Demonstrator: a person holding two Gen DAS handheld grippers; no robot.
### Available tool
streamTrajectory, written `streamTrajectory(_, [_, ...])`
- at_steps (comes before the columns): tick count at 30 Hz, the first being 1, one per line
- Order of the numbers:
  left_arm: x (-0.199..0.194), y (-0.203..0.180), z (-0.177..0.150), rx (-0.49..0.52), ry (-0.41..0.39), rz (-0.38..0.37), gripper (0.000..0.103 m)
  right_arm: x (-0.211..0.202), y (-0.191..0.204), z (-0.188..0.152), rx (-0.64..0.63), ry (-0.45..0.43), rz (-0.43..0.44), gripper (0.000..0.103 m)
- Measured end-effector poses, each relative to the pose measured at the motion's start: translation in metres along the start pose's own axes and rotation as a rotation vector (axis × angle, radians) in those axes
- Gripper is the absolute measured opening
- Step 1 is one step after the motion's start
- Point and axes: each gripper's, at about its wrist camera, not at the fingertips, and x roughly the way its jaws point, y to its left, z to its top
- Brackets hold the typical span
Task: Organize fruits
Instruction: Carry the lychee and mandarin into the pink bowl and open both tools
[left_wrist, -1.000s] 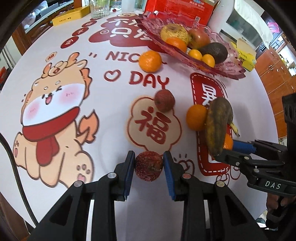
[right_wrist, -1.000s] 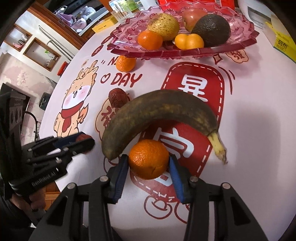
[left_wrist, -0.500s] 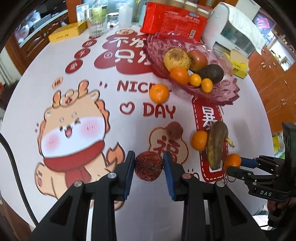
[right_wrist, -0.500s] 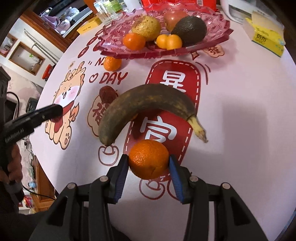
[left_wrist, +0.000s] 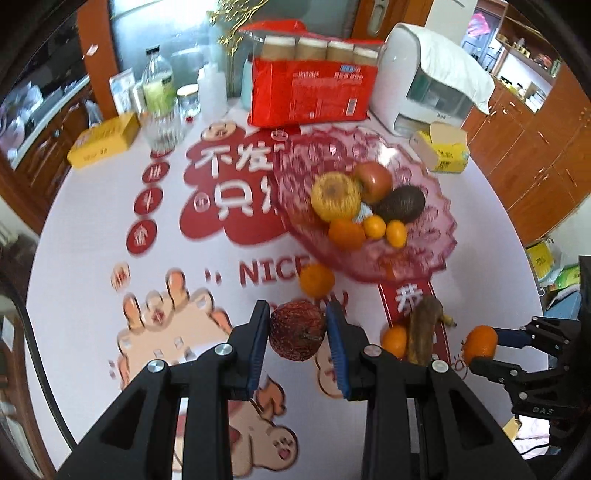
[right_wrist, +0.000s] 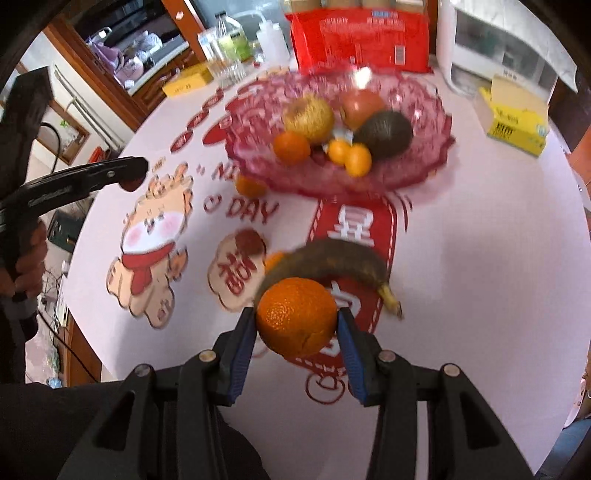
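Observation:
My left gripper (left_wrist: 297, 330) is shut on a dark red wrinkled fruit (left_wrist: 297, 330) and holds it high above the table. My right gripper (right_wrist: 297, 317) is shut on an orange (right_wrist: 297, 317), also lifted; it shows in the left wrist view (left_wrist: 479, 343). A pink glass fruit plate (left_wrist: 436, 236) holds a yellow fruit, an apple, an avocado and several oranges. On the table lie a brown banana (right_wrist: 332, 256), an orange (left_wrist: 394, 339) beside it, another red fruit (right_wrist: 249, 240) and an orange (left_wrist: 317, 280) by the plate.
At the back stand a red package (left_wrist: 314, 92), a white appliance (left_wrist: 432, 81), bottles and a glass (left_wrist: 162, 125), a yellow box (left_wrist: 105, 146) and a yellow tissue box (right_wrist: 517, 122). The table edge curves round on both sides.
Both grippers have risen and pulled back from the table with their fruits held. The table objects look smaller and farther below than before.

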Motion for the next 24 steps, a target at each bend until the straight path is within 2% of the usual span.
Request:
streamTrajectory(13, [0.019,0.013,0.061,0.102,-0.026,-0.006,0.030,-0.010,0.013,0.052,0.019,-0.130,-0.025,0.044])
streamTrajectory(19, [0.037,0.011,0.076,0.123,-0.029,-0.046,0.030,-0.005,0.006,0.075,0.073,-0.171,-0.035,0.045])
streamTrajectory(24, [0.055,0.008,0.083,0.136,-0.013,-0.084,0.030,0.009,-0.007,0.086,0.140,-0.170,-0.026,0.045])
